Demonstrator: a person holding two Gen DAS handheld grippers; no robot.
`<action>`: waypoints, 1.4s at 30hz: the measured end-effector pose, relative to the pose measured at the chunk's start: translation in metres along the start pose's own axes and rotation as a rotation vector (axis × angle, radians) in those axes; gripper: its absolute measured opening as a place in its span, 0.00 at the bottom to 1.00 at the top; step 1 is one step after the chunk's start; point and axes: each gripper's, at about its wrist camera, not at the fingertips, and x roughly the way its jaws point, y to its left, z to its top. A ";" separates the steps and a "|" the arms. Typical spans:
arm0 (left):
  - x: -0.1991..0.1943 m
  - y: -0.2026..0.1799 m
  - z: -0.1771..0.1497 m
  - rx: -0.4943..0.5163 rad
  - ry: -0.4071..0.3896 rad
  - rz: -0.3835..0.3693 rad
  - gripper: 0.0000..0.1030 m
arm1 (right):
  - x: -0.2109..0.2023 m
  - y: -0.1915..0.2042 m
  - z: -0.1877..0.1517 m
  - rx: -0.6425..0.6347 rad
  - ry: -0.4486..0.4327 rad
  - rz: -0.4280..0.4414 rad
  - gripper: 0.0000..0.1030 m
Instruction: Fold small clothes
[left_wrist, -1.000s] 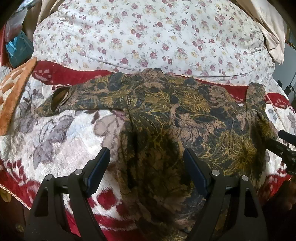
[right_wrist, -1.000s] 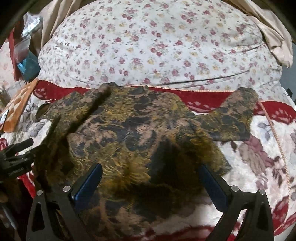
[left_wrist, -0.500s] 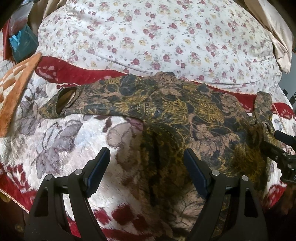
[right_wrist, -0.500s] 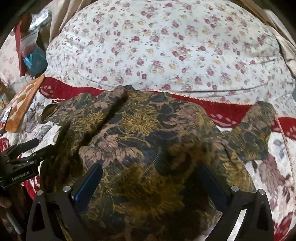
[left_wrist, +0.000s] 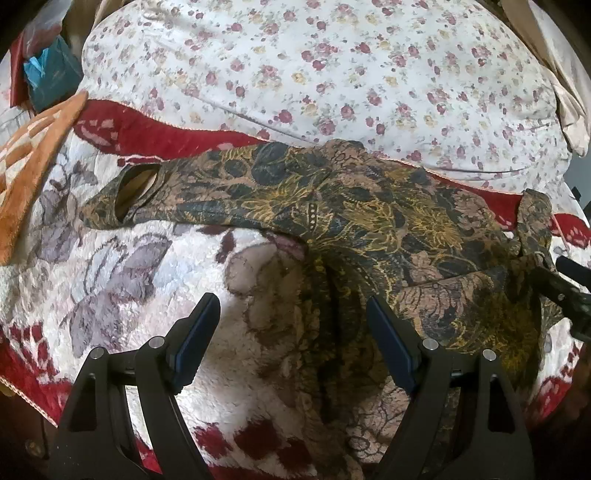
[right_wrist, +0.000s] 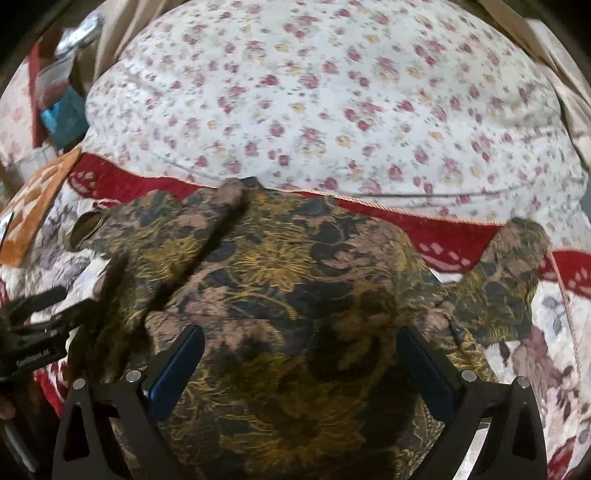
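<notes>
A small dark shirt with a gold and brown flower print (left_wrist: 369, 214) lies spread on a plush red and white blanket (left_wrist: 110, 280). Its left sleeve (left_wrist: 147, 188) points left with the cuff open. In the right wrist view the shirt (right_wrist: 295, 288) fills the middle and its right sleeve (right_wrist: 509, 273) points right. My left gripper (left_wrist: 291, 325) is open over the shirt's left edge and the blanket. My right gripper (right_wrist: 299, 358) is open, with the shirt's lower body bunched up between its jaws. Each gripper shows at the other view's edge.
A white quilt with small red flowers (left_wrist: 332, 74) lies behind the shirt. An orange checked cloth (left_wrist: 33, 158) sits at the left edge. A teal bag (left_wrist: 51, 74) is at the back left. Beige fabric (left_wrist: 565, 74) hangs at the far right.
The shirt's lower part has been drawn to the right and bunched, baring more blanket under my left gripper. The right gripper has moved forward over the shirt. Both stay open.
</notes>
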 end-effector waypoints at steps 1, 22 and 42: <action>0.001 0.001 0.000 -0.005 0.003 0.000 0.79 | 0.000 -0.004 0.000 0.015 0.003 0.009 1.00; 0.010 0.022 0.010 -0.045 -0.001 0.040 0.79 | 0.018 0.018 -0.005 -0.007 0.032 0.044 1.00; 0.037 0.162 0.045 -0.315 0.016 0.116 0.79 | 0.043 0.037 0.004 -0.032 0.060 0.102 1.00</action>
